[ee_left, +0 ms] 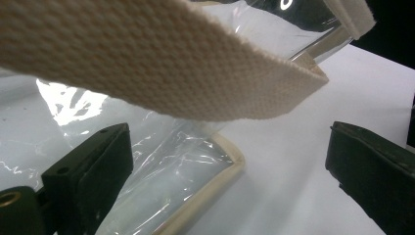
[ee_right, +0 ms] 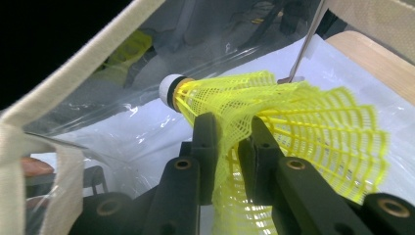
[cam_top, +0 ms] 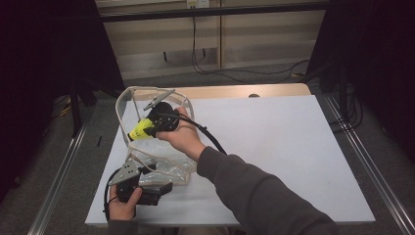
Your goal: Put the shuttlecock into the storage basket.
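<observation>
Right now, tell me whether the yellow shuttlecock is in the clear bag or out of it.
Cannot tell: the right tool pinches the shuttlecock at the clear bag's mouth.

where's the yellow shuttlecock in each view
High view: yellow shuttlecock left of centre, held by the right gripper at the mouth of the clear bag.
Left gripper view: I can't make it out here.
Right gripper view: centre, its skirt pinched between the black jaws.
Shared landmark: the bag's cream webbing strap.
</observation>
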Motion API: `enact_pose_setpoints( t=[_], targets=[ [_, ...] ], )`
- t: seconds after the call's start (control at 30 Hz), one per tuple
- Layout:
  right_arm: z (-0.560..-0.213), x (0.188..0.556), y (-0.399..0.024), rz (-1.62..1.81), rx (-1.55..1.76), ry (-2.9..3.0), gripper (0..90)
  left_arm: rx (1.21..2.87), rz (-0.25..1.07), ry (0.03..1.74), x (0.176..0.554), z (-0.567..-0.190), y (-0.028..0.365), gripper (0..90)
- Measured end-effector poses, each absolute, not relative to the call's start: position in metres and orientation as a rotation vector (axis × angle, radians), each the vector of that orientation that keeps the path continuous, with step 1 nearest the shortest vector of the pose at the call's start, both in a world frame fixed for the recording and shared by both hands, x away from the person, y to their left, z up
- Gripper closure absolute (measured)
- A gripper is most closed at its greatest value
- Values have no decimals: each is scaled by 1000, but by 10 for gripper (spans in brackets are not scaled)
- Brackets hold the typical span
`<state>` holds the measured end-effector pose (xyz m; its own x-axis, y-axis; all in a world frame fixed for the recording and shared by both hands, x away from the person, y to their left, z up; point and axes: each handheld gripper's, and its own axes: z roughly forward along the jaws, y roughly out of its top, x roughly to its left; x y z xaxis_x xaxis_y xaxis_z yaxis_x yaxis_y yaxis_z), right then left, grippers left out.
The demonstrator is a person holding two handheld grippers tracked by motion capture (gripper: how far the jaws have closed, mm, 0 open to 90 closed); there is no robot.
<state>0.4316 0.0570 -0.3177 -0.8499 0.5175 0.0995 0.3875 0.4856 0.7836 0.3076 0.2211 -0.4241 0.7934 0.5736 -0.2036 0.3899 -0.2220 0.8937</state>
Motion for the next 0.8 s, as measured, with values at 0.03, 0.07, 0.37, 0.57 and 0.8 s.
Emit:
enact_pose_setpoints(
  t=[0.03, 0.07, 0.37, 0.57, 0.8],
  targets=[
    [-319, 432, 57, 1294, 790, 2578, 778, 1847, 202, 736, 308, -424, 221, 36],
    [-320, 432, 58, 1293, 788, 2579, 778, 1844, 208, 741, 307, -424, 221, 36],
    [-328, 434, 63, 1266, 779, 2596, 778, 1852, 217, 740, 307, -424, 222, 37],
    [-334, 435, 66, 1258, 780, 2602, 777, 1849, 222, 747, 306, -424, 222, 37],
    [-344, 438, 69, 1248, 788, 2611, 776, 1852, 203, 733, 307, -425, 223, 38]
  ],
)
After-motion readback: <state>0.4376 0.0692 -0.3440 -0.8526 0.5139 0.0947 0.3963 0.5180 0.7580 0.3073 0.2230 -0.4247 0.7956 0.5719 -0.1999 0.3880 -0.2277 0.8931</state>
